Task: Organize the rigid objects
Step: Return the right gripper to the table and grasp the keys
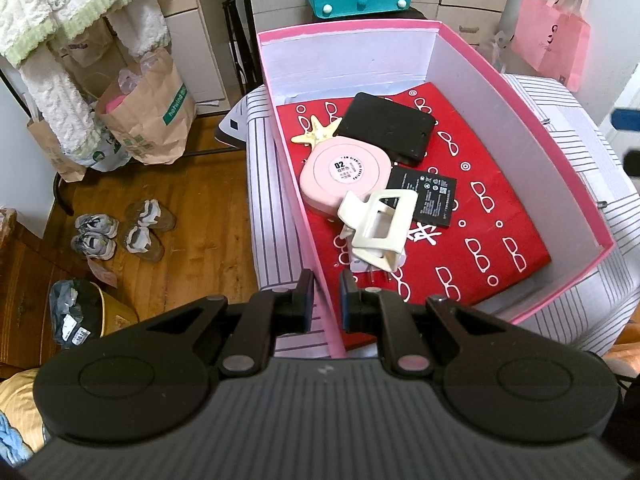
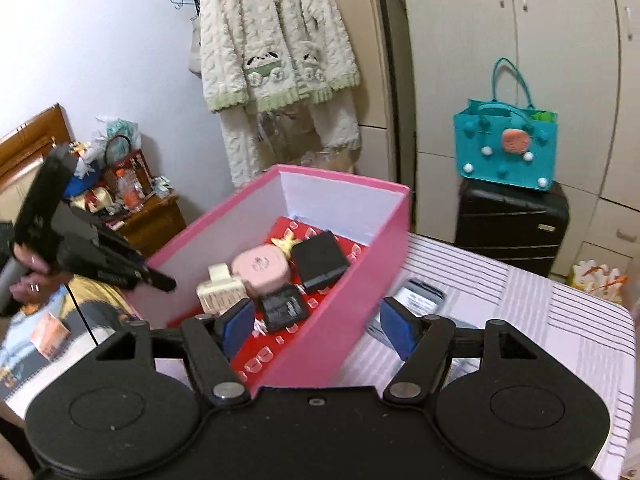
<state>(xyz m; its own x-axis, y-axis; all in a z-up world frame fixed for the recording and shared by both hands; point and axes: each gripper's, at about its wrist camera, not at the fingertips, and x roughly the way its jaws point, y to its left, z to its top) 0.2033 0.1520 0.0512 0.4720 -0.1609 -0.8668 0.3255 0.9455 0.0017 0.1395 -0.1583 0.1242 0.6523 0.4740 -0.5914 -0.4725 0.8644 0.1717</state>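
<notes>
L gripper [image 1: 326, 300] clamps pink box [image 1: 298, 216] wall; R gripper [image 2: 318, 326] wide open, empty.

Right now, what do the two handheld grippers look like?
Both match: black ribbed bodies, two round discs, linkage arms with silver pivots, blue-padded fingers. Left gripper, right gripper. In the right view the left one has a black handle and a thin black cable.

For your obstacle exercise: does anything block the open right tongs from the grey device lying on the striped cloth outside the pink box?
Nothing visible does. The right tongs straddle the pink cardboard box's wall; the grey device lies just beyond, unobstructed.
</notes>
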